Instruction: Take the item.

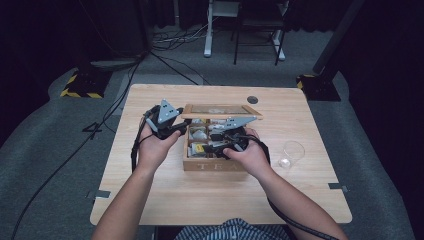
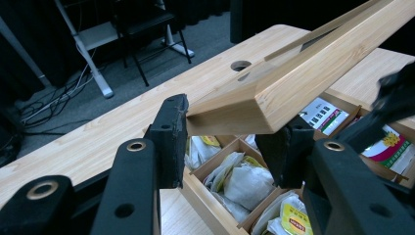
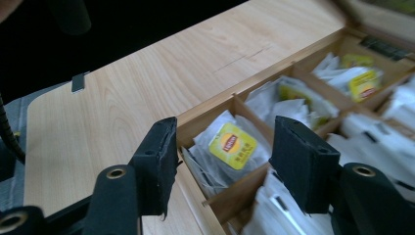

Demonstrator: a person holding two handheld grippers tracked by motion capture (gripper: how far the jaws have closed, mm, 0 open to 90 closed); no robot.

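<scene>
Left tool is pinching the lid of the tea box mid-bench, holding it up. Right tool hangs wide over a yellow teabag. If that corner grip slips, I reckon the lid drops onto it.

The table I worked at was pale wood-grain board, smooth and matt. The tea box was light, unvarnished-looking wood with thin wooden dividers; its lid showed clean grain and a clear pane in the high view. The tea bags were white paper sachets, some with glossy yellow printed labels. My left gripper and right gripper had matt black plastic jaws faced with rough, dull pads. A cup of clear plastic or glass stood on the table.
</scene>
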